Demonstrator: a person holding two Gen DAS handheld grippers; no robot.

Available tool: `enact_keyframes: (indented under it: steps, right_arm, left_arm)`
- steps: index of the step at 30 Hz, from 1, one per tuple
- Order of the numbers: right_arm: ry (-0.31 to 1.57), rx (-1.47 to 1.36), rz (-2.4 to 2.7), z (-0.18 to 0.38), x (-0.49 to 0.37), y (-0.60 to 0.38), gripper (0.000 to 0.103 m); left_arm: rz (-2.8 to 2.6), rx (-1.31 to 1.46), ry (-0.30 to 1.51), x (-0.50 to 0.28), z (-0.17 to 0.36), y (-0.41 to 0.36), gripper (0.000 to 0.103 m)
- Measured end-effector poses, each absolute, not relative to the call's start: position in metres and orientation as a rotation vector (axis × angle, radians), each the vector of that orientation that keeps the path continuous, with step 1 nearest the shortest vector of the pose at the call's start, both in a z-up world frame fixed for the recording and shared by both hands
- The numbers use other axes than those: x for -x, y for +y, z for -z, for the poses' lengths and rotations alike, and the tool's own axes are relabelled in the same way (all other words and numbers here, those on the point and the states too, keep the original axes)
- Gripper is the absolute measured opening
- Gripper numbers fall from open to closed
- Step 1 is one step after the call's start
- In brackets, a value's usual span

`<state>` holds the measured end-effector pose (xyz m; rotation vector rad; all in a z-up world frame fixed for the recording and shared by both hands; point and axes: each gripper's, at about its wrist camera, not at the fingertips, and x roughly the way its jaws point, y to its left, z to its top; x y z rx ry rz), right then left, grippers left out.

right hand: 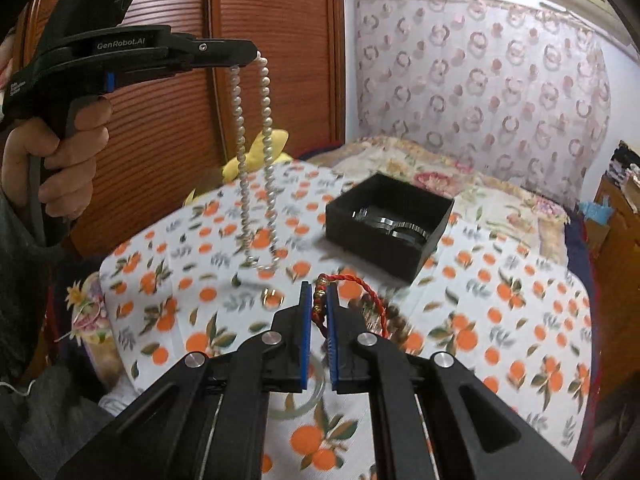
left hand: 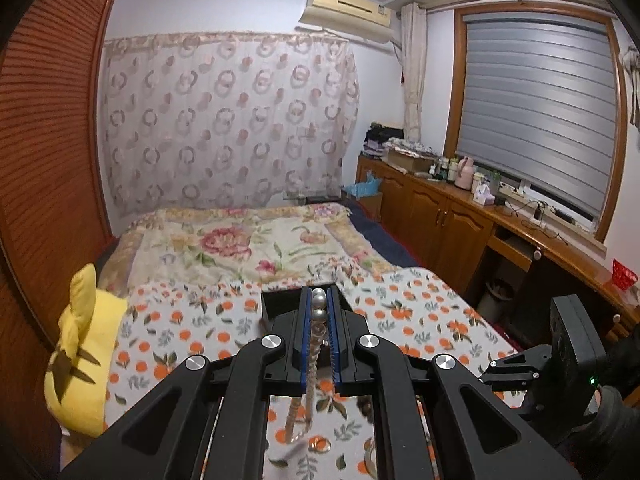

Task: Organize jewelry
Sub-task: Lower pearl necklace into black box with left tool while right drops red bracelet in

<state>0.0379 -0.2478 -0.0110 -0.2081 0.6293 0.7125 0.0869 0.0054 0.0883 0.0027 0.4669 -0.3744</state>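
The left gripper (left hand: pixel 319 294) has its black jaws with blue pads closed on a long strand of white pearl beads (right hand: pixel 256 152). In the right wrist view the pearl necklace hangs from that gripper's tip as a doubled loop, its lowest beads just above the white cloth printed with oranges and leaves (right hand: pixel 520 320) that covers the bed. A person's hand (right hand: pixel 60 160) grips the handle of this tool.

The right gripper (right hand: pixel 319 292) is likewise closed, pinching a braided red cord bracelet with small gold beads (right hand: pixel 352 292); the cord arcs out to the right of the jaws. Just beyond it lies what looks like a string of dark brown beads (right hand: pixel 394 316), though blur makes this uncertain.

An open black square box (right hand: pixel 390 226) sits on the cloth beyond both grippers, with shiny dark rings or bangles inside. A small gold ring (right hand: pixel 272 294) lies on the cloth left of the right gripper, and a pale translucent bangle (right hand: pixel 308 400) lies beneath its jaws. A yellow plush toy (left hand: pixel 82 352) rests at the bed's edge beside the brown slatted wardrobe door (left hand: pixel 48 160).
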Motion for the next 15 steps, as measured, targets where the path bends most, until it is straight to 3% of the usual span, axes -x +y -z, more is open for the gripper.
enact_keyframes:
  steps: [15]
  right_arm:
    - [0.593,0.17,-0.659,-0.01,-0.109,-0.253,0.008]
  left_arm:
    - [0.355,-0.041,0.426,-0.141,-0.128,-0.023,0.007]
